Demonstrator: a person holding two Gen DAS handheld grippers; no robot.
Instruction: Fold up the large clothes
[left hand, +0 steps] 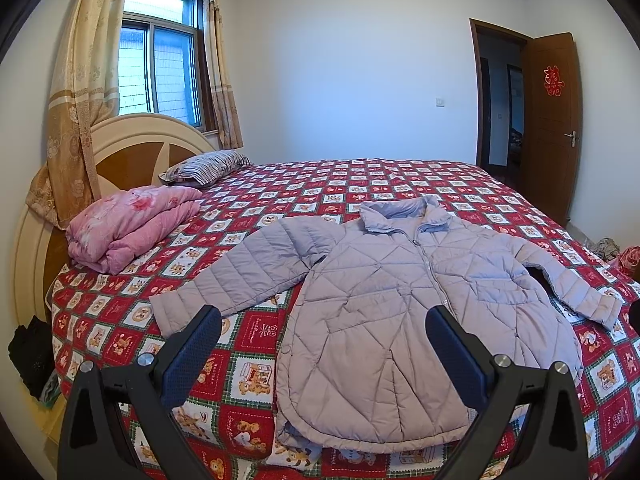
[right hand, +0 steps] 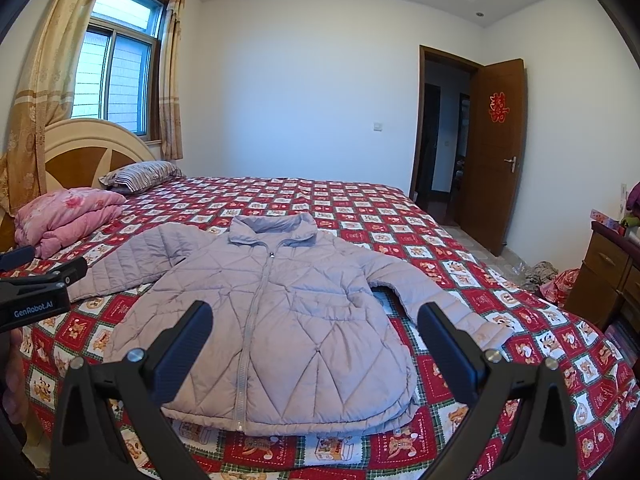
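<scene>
On bed [left hand: 360,176]: jacket [left hand: 372,312] flat, tongs [left hand: 324,332] open.

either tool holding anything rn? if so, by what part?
Nothing held. Left tool and right tool are both open above the jacket, which lies flat and unfolded on the bed.

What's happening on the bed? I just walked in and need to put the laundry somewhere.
A person holds two grippers over a lilac quilted jacket spread flat, zipped, on the checked bedspread. The left gripper and right gripper are both open and hold nothing. The sleeves lie out to the sides; folding has not begun.
</scene>
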